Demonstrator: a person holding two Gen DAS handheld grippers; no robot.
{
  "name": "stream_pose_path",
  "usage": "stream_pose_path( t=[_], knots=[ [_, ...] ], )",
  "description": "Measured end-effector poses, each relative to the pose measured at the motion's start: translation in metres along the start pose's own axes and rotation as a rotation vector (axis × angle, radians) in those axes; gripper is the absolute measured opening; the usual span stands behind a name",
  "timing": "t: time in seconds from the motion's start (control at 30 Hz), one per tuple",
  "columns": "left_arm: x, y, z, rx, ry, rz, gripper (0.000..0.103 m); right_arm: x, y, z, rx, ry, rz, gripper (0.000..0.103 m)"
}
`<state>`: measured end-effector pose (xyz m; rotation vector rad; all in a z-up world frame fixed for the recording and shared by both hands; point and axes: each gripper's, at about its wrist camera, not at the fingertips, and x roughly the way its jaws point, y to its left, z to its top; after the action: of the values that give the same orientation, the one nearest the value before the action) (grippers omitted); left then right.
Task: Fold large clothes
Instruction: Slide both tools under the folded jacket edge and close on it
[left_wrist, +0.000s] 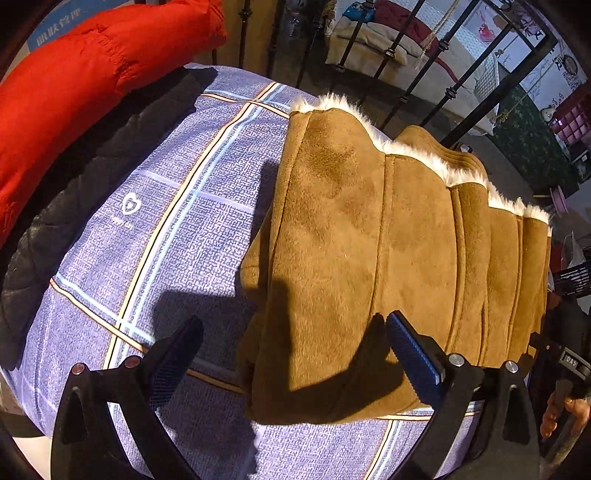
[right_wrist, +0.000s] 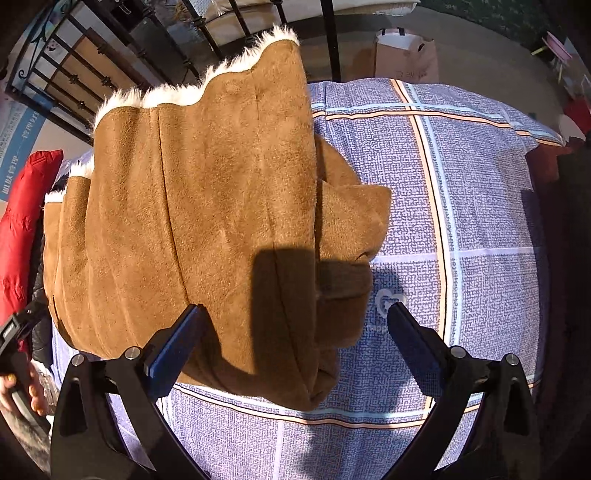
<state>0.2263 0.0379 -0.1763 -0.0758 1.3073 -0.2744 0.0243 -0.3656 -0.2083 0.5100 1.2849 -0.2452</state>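
A brown suede coat (left_wrist: 388, 266) with a white fur trim (left_wrist: 417, 153) lies folded into a thick bundle on a surface covered by a blue checked sheet (left_wrist: 177, 229); whether that surface is a bed or a bench cannot be told. In the left wrist view the coat fills the right half of the sheet, its fur edge running along the far side and its folded layers stacked toward the near edge. The left hand-held gripper (left_wrist: 295, 339) is released: its fingers stand wide apart, one over the bare sheet and the other, with a blue pad, over the near edge of the coat, gripping nothing. A red padded jacket (left_wrist: 85, 85) and a black quilted garment (left_wrist: 74, 206) lie along the sheet's far left edge. In the right wrist view the coat sits on the left part of the sheet, with a sleeve or flap (right_wrist: 351, 221) poking out toward the middle. The right hand-held gripper (right_wrist: 295, 325) is also released, its fingers spread, one by the near edge of the coat and the other above the bare sheet, holding nothing. A hand (left_wrist: 565, 413) grips the handle of the other tool at the right edge of the left wrist view. A black metal railing (left_wrist: 417, 70) stands beyond the far edge, and a paper bag (right_wrist: 406, 55) sits on the floor behind.
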Motion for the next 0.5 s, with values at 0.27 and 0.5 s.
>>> stream_pose_path(
  t=[0.27, 0.5],
  knots=[
    [0.044, 0.027, 0.017, -0.14, 0.108, -0.199, 0.098, 0.03, -0.042, 0.012, 0.12, 0.094, 0.218, 0.098],
    [0.072, 0.052, 0.009, -0.292, 0.187, -0.396, 0.099, 0.06, -0.082, 0.012, 0.254, 0.159, 0.438, 0.099]
  ],
)
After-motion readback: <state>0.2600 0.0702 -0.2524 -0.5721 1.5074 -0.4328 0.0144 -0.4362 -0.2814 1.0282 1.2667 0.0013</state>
